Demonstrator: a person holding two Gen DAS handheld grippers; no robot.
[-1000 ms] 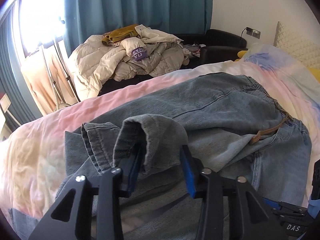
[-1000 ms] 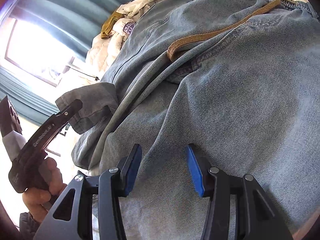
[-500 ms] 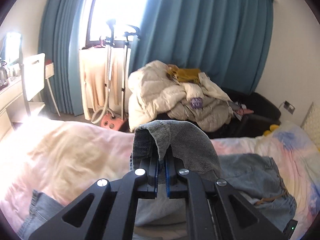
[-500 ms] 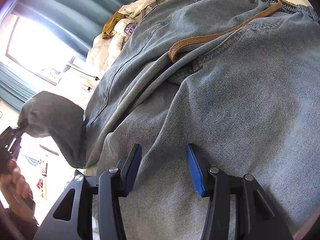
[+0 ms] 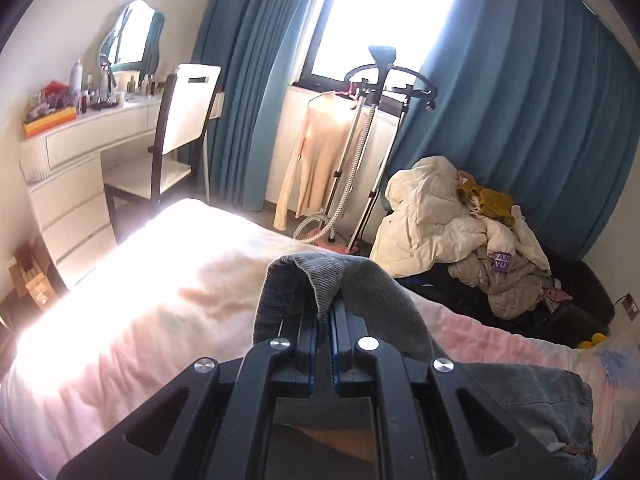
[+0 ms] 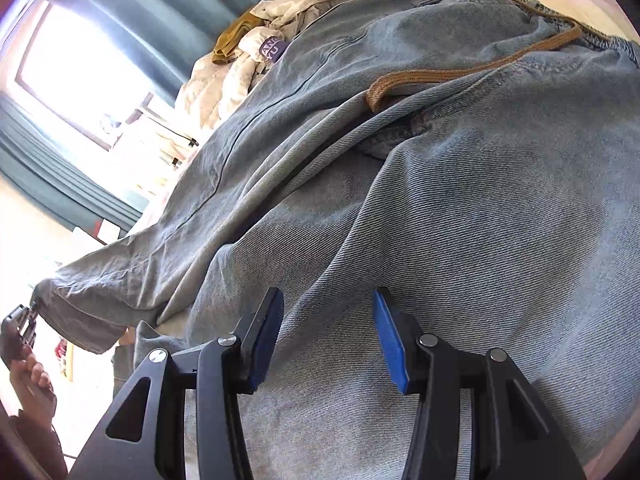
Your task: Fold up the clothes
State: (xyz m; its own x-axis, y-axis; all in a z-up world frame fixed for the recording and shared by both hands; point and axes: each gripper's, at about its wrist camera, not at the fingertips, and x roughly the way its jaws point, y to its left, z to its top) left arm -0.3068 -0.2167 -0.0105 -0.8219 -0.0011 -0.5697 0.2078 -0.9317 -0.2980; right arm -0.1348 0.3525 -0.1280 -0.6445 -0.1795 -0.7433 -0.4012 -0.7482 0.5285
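A pair of light blue jeans (image 6: 460, 208) with a brown drawstring (image 6: 472, 68) lies on the bed. My left gripper (image 5: 323, 322) is shut on the hem of one jeans leg (image 5: 340, 280) and holds it lifted above the pink bedcover (image 5: 140, 320). In the right wrist view the left gripper (image 6: 22, 326) shows at the far left, with the leg stretched out towards it. My right gripper (image 6: 326, 336) is open, its blue pads (image 6: 390, 340) just above the denim near the seat of the jeans.
A heap of cream jackets (image 5: 452, 220) lies on a dark sofa beside the bed. A garment steamer stand (image 5: 372, 140) with a beige top stands by the window. A white chair (image 5: 176, 136) and dressing table (image 5: 80, 136) are at the left.
My left gripper closed on the jeans leg hem, lifted it and pulled it out to the left, unrolling the leg. My right gripper stayed open over the jeans.
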